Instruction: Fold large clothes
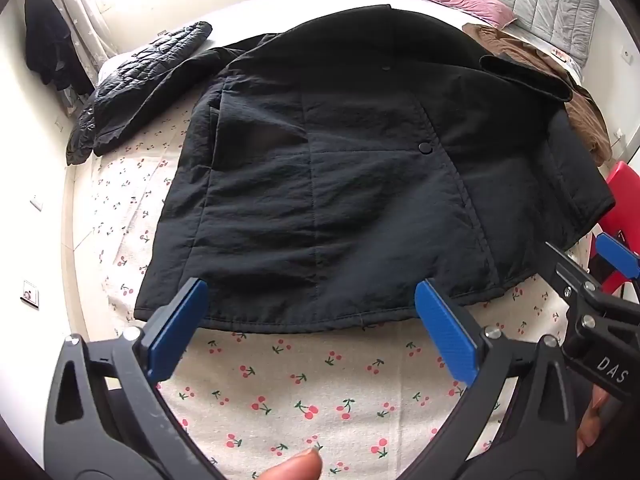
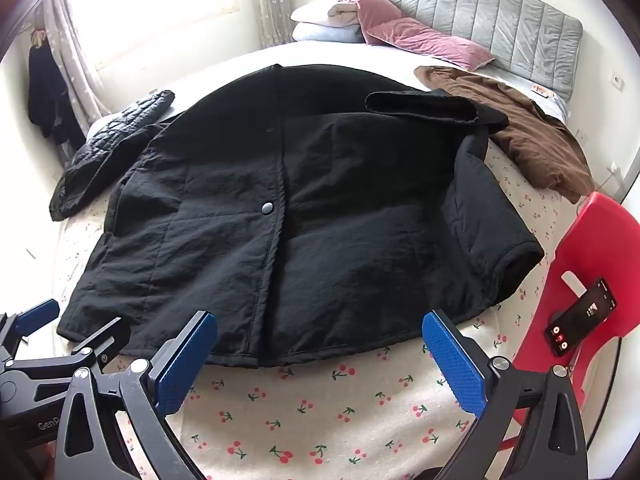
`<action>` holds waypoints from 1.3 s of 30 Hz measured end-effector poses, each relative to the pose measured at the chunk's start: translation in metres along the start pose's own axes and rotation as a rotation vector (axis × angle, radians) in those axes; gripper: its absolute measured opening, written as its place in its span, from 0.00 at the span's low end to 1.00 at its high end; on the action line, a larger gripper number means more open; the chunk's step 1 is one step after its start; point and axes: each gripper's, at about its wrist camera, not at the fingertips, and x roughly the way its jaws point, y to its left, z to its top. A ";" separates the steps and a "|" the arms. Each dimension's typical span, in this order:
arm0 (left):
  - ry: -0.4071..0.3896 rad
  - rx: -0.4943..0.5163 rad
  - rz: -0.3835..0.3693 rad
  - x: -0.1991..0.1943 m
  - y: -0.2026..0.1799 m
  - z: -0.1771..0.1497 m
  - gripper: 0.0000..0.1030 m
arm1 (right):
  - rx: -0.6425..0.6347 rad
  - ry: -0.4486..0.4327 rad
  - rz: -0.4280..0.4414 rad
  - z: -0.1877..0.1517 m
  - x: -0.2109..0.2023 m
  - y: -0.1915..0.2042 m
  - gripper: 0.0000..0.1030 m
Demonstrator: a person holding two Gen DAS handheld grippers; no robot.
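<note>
A large black snap-front jacket (image 1: pixel 340 168) lies flat on the cherry-print bed cover (image 1: pixel 312 384), front up, hem nearest me. Its right sleeve (image 2: pixel 492 220) is folded down along the body; the collar (image 2: pixel 432 108) is flipped over. It fills the right wrist view too (image 2: pixel 312 208). My left gripper (image 1: pixel 310 304) is open and empty, just short of the hem. My right gripper (image 2: pixel 320 344) is open and empty at the hem's right half. The right gripper also shows at the edge of the left wrist view (image 1: pixel 592 264), and the left gripper at the edge of the right wrist view (image 2: pixel 72 320).
A black quilted jacket (image 1: pixel 132 84) lies at the jacket's far left. A brown garment (image 2: pixel 516 128) lies at the far right. Pink pillow (image 2: pixel 420 40) and folded blankets sit by the grey headboard. A red chair (image 2: pixel 580 272) with a phone (image 2: pixel 580 316) stands right of the bed.
</note>
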 end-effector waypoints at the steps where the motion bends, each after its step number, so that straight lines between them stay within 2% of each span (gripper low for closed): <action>1: 0.002 0.002 -0.003 0.001 0.000 0.001 1.00 | 0.000 -0.002 -0.001 0.000 0.000 0.000 1.00; 6: 0.002 -0.024 -0.018 -0.001 0.011 0.005 1.00 | 0.005 -0.011 -0.007 -0.001 -0.004 0.002 1.00; 7: -0.019 -0.026 -0.009 -0.005 0.008 -0.004 1.00 | 0.007 -0.013 -0.008 -0.001 -0.005 0.003 1.00; 12: -0.012 -0.022 -0.007 -0.001 0.010 -0.004 1.00 | 0.007 0.004 0.010 -0.010 0.000 0.009 1.00; 14: -0.008 -0.026 -0.008 0.000 0.011 -0.002 1.00 | 0.003 0.019 0.017 -0.002 0.000 0.005 1.00; 24: -0.013 -0.025 -0.004 0.000 0.007 0.001 1.00 | 0.020 0.022 0.008 -0.001 0.002 -0.006 1.00; 39: -0.031 -0.037 -0.007 -0.007 0.011 0.002 1.00 | -0.002 0.006 -0.002 0.001 -0.007 0.000 1.00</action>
